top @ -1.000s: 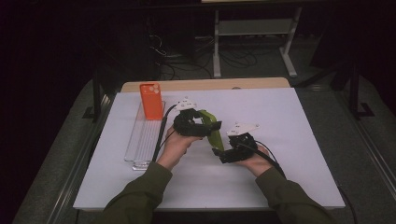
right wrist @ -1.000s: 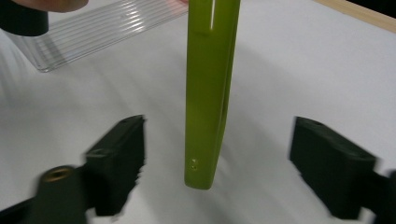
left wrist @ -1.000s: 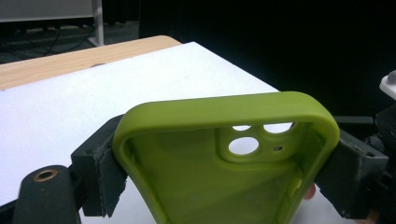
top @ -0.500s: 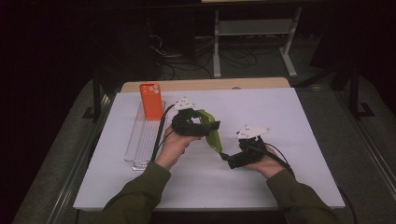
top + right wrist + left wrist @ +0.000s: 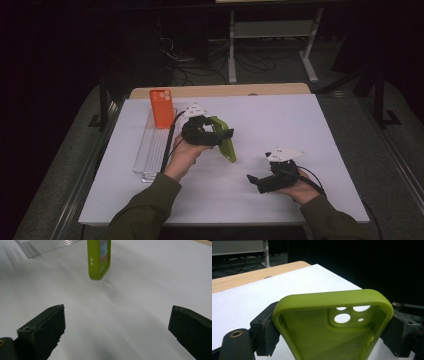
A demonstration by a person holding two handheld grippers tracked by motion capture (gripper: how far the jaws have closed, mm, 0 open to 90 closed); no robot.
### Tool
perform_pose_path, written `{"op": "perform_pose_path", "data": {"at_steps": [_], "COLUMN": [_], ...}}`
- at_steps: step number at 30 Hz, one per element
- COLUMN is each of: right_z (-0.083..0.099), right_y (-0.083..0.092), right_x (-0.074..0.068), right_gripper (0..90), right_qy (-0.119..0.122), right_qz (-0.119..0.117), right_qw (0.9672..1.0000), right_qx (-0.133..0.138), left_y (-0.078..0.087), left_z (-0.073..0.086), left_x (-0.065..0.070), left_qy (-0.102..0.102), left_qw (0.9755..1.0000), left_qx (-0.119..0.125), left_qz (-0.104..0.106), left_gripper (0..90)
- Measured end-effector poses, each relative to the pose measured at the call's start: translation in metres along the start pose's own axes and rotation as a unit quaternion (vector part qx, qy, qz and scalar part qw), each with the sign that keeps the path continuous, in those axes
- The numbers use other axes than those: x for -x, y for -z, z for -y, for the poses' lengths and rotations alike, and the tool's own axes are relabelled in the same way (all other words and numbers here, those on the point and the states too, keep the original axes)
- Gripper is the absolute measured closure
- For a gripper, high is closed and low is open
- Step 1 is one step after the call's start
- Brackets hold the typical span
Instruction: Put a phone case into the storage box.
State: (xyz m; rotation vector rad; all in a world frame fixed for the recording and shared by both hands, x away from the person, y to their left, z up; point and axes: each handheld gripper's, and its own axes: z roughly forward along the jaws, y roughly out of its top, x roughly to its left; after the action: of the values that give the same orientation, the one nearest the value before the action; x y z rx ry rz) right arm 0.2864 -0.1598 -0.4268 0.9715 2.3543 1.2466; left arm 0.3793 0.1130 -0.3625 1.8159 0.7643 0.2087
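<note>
- My left gripper point(image 5: 220, 134) clamps green phone case point(image 5: 226, 142) across its sides, off the table point(image 5: 325, 125).
- My right gripper point(image 5: 253, 181): jaws just opened wide, nothing btwn them, apart from case.

The green phone case point(image 5: 99, 258) is cut off at the top edge in the right gripper view; the clear rack point(image 5: 47, 247) beside it too.

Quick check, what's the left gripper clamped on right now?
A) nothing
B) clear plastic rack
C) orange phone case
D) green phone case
D: the left gripper presses its pads on both sides of the green phone case, held off the table.
</note>
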Motion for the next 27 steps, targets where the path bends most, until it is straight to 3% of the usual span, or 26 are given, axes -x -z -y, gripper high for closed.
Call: {"op": "perform_pose_path", "data": {"at_steps": [5,10,16,27], "right_z": [0.012,0.02,0.024,0.024], "right_y": [0.006,0.01,0.012,0.013], "right_x": [-0.001,0.0,0.004,0.007], "right_gripper": [0.4,0.4,0.4,0.4], "right_qy": [-0.002,-0.022,-0.024,-0.028], "right_qz": [0.01,0.029,0.03,0.031], "right_qw": [0.9999,0.9992,0.9991,0.999], "right_qx": [-0.013,-0.018,-0.02,-0.018], "left_y": [0.001,0.001,0.003,0.017], "left_z": [0.0,-0.001,-0.002,-0.024], "left_x": [0.001,0.001,0.001,-0.001], "left_qy": [-0.002,-0.004,-0.004,-0.023], "left_qw": [1.0,1.0,1.0,0.9994], "left_qx": [0.0,0.004,0.004,0.004], "left_qz": [-0.001,-0.002,-0.005,-0.026], "left_gripper": [14.6,14.6,14.7,14.6]}}
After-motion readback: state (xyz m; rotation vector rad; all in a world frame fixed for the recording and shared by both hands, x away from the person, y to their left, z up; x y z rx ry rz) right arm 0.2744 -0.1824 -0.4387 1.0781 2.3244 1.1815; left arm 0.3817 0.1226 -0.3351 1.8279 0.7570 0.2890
